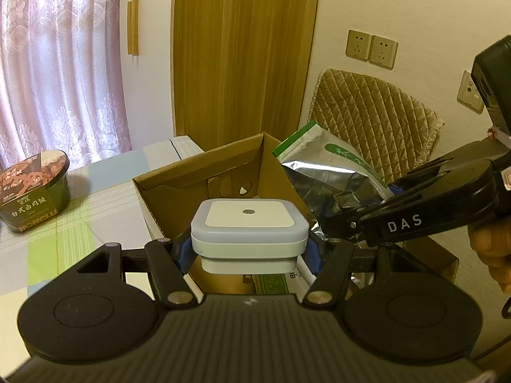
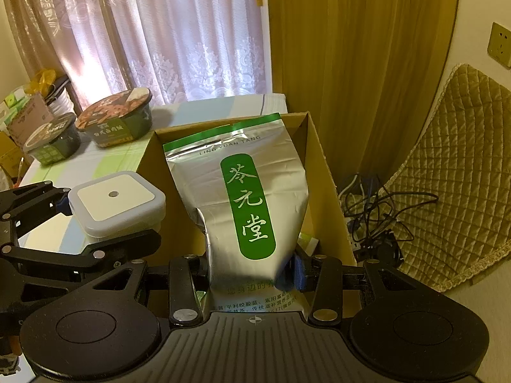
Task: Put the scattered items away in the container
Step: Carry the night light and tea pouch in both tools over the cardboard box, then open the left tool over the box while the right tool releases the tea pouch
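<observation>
Silver pouch label [image 2: 247,206]: R wrist only

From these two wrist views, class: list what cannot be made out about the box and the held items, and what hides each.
- Cardboard box floor: left wrist view, hidden by the white square device in the left claw; right wrist view, by the silver pouch.
- Pouch's lower text: right wrist view, cut off by the right claw body.
- Green-printed item in the box: mostly covered, unreadable.
</observation>
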A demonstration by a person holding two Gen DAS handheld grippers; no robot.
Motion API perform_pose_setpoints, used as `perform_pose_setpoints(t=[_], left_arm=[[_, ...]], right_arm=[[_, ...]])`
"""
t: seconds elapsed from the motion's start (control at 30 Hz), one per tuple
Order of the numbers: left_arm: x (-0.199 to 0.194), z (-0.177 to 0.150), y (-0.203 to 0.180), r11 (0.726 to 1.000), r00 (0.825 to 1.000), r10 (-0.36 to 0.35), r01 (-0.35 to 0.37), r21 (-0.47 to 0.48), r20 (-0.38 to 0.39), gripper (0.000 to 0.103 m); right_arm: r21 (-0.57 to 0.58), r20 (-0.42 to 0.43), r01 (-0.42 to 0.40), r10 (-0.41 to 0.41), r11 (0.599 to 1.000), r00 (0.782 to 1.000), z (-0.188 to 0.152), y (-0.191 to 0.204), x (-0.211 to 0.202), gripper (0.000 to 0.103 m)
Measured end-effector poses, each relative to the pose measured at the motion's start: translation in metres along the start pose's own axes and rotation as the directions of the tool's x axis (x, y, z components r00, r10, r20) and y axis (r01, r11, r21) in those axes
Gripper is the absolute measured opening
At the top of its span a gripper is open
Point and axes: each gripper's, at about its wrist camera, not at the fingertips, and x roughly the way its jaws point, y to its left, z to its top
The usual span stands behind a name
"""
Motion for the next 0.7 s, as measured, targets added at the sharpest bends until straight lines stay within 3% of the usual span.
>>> perform_pose_setpoints(t=[0.2,0.27,0.7], left_arm=[[0.003,0.001,0.0,1.0,1.0,0.01,-0.01,-0.007,0.0,0.061],[0.003,0.001,0.001,1.0,1.0,0.019,-0.019,-0.004,0.006,0.076],[-0.009,-0.003,0.008,0.999,0.999,0.031,-0.03,-0.013,0.014,0.076]], right_arm=[[0.003,-0.004,0.003,-0.003,1.0,1.0,0.0,-0.003,0.004,0.046],[0.004,-0.004,0.004,-0.004,1.0,1.0,0.0,-0.003,0.004,0.046],[0.003,-0.008,0.006,-0.006,1.0,1.0,-0.001,-0.001,0.004,0.046]])
